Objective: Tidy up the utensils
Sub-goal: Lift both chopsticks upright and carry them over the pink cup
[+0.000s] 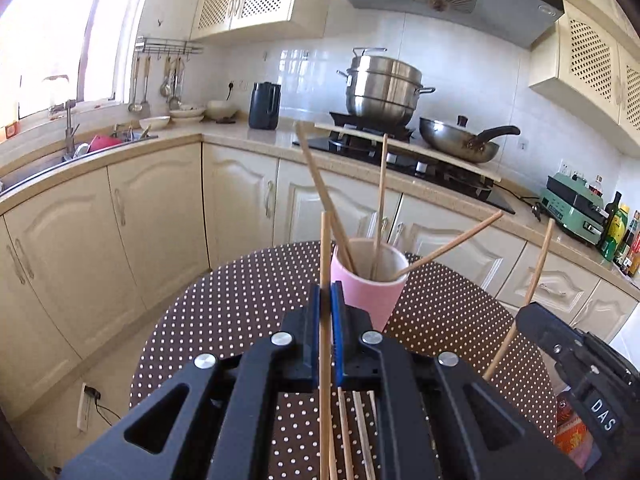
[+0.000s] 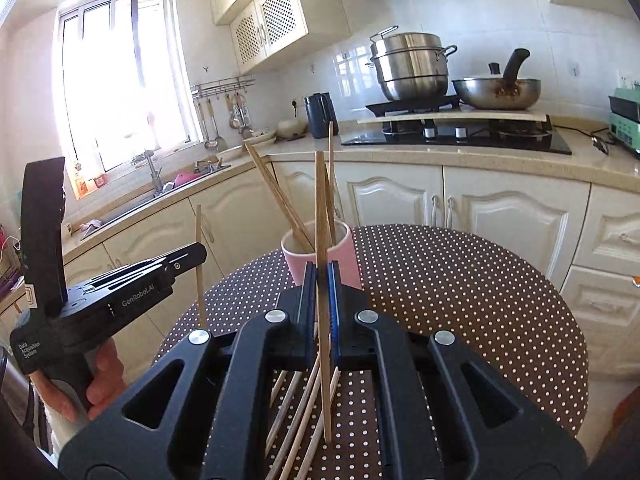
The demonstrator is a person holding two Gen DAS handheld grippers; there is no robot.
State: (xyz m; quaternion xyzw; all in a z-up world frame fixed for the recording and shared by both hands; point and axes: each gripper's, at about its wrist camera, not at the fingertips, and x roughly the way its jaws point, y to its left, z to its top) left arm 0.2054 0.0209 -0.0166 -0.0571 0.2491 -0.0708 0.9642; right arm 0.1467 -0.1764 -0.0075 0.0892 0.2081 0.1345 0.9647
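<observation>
A pink cup (image 1: 370,286) stands on the round dotted table (image 1: 224,320) and holds three wooden chopsticks (image 1: 320,188). My left gripper (image 1: 331,292) is shut on one upright chopstick (image 1: 325,264), just before the cup's near left side. My right gripper (image 2: 322,276) is shut on another upright chopstick (image 2: 321,208), right in front of the cup (image 2: 320,252). Each gripper shows in the other view, the right gripper (image 1: 576,364) and the left gripper (image 2: 184,258), each with its chopstick. Several loose chopsticks (image 2: 296,412) lie on the table below the grippers.
Cream cabinets and a counter run behind the table, with a sink (image 1: 60,160), a black kettle (image 1: 264,105), a steamer pot (image 1: 384,90) and a wok (image 1: 460,140) on the hob. Bottles (image 1: 618,232) stand at the right. A red packet (image 1: 574,432) lies at the table's right edge.
</observation>
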